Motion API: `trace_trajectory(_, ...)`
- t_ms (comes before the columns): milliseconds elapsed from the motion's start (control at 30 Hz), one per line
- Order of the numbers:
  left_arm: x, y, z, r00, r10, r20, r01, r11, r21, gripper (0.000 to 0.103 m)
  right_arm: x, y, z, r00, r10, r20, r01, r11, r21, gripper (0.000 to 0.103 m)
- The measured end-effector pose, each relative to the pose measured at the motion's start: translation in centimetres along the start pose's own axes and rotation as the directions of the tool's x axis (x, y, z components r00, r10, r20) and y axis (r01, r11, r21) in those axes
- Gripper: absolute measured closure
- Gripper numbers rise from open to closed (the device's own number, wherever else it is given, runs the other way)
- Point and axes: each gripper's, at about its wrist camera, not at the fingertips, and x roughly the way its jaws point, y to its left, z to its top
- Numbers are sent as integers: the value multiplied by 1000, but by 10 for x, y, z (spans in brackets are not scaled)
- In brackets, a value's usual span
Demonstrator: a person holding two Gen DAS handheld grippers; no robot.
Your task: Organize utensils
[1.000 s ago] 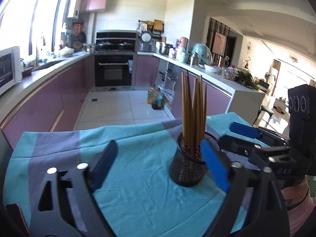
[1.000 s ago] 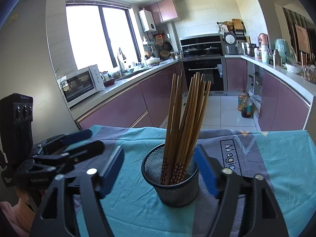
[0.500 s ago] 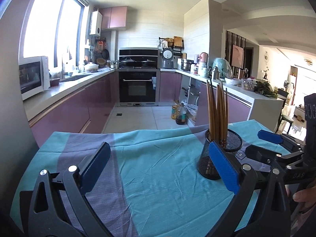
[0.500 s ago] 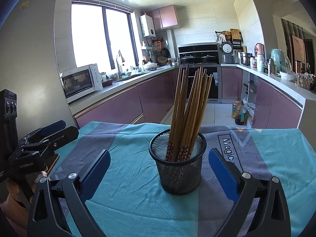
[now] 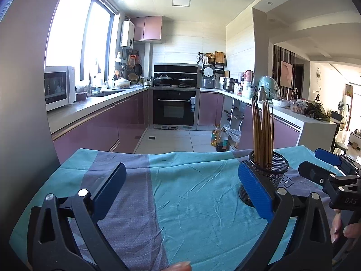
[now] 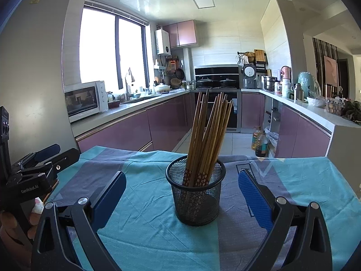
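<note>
A black mesh cup (image 6: 195, 199) holding several wooden chopsticks (image 6: 208, 135) stands upright on the teal and purple tablecloth (image 6: 144, 228). My right gripper (image 6: 181, 177) is open wide, one blue pad on each side of the cup, and neither pad touches it. My left gripper (image 5: 182, 169) is also open, over bare cloth to the left of the cup (image 5: 274, 169). Its right finger hides part of the cup, and the chopsticks (image 5: 262, 133) rise above it. Each gripper also shows at the edge of the other's view: the right gripper (image 5: 318, 164) and the left gripper (image 6: 59, 154).
The cloth-covered table ends at its far edge (image 5: 180, 154), with tiled kitchen floor beyond. Purple cabinets and counters (image 6: 126, 133) run along both sides to an oven (image 5: 174, 109). Oil bottles (image 6: 260, 143) stand on the floor. A hand (image 5: 347, 230) holds the right gripper's handle.
The left gripper has swung left, away from the cup, which now shows at the right of its view. The right gripper's jaws have widened and drawn back from the cup.
</note>
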Motion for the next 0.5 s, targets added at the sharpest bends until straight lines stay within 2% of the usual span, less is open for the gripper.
trace_trajectory(500, -17, -1, -1, 998, 33, 43, -33, 999, -4, 5, -8, 3, -1, 999, -31, 38, 31, 1000, -1, 7)
